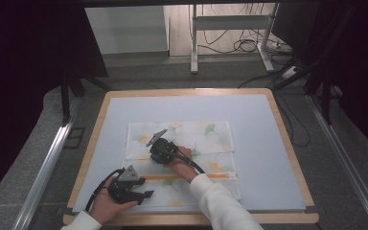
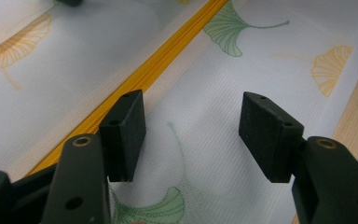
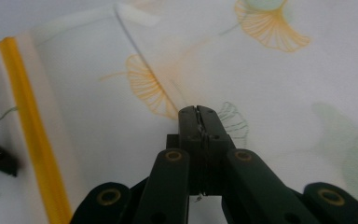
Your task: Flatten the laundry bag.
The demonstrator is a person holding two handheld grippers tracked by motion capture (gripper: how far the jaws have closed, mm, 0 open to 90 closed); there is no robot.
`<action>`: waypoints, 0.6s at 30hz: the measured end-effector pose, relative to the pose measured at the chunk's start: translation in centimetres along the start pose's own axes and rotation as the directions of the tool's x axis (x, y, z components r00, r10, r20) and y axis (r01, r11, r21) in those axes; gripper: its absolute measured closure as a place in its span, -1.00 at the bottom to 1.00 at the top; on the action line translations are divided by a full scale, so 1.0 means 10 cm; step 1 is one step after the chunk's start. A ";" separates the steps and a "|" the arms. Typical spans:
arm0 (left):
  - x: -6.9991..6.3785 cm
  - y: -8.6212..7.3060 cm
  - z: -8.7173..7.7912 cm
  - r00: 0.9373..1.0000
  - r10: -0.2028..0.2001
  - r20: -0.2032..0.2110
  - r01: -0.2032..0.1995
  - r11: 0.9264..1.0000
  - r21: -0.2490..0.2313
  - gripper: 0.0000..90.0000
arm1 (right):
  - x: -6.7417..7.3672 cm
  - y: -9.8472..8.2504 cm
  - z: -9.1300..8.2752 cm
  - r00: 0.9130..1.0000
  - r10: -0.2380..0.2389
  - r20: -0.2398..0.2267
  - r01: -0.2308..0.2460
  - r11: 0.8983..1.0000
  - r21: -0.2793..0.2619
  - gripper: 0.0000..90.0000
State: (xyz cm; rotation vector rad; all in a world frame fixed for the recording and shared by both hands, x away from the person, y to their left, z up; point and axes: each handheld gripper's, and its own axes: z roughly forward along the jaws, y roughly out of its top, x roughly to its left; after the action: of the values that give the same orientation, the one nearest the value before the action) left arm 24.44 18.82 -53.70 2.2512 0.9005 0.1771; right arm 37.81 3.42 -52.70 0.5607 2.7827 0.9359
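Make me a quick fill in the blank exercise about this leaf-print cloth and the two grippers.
1. The jaws of the left gripper stand ____ above the cloth.
2. The jaws of the right gripper are ____.
3. The stripe that runs across the cloth is ____ in colour.
4. The cloth is printed with orange and ____ leaves.

Missing words: open; shut; yellow; green
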 end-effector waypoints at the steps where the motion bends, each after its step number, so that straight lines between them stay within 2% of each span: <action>1: 0.00 0.00 0.00 1.000 0.000 0.000 0.000 1.000 0.000 -0.11 | -0.02 0.00 0.01 1.000 0.009 0.002 -0.009 1.000 -0.005 0.97; 6: 0.00 0.00 0.00 1.000 0.000 0.001 0.000 1.000 0.000 -0.11 | -0.13 0.02 0.03 1.000 0.028 0.014 -0.027 0.999 -0.018 0.98; 11: 0.00 0.00 0.00 1.000 0.000 0.000 0.000 1.000 0.000 -0.11 | -0.18 0.05 0.06 0.999 0.021 0.031 -0.020 1.000 -0.023 0.98; 18: 0.00 0.00 0.00 1.000 0.000 0.000 0.000 1.000 0.000 -0.11 | -0.27 0.07 0.11 0.998 0.044 0.044 -0.042 0.998 -0.042 0.98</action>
State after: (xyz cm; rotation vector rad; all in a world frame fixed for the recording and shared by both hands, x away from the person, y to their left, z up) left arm 24.43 18.79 -53.72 2.2511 0.9011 0.1772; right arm 40.75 3.50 -53.03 0.6301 2.7155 0.9744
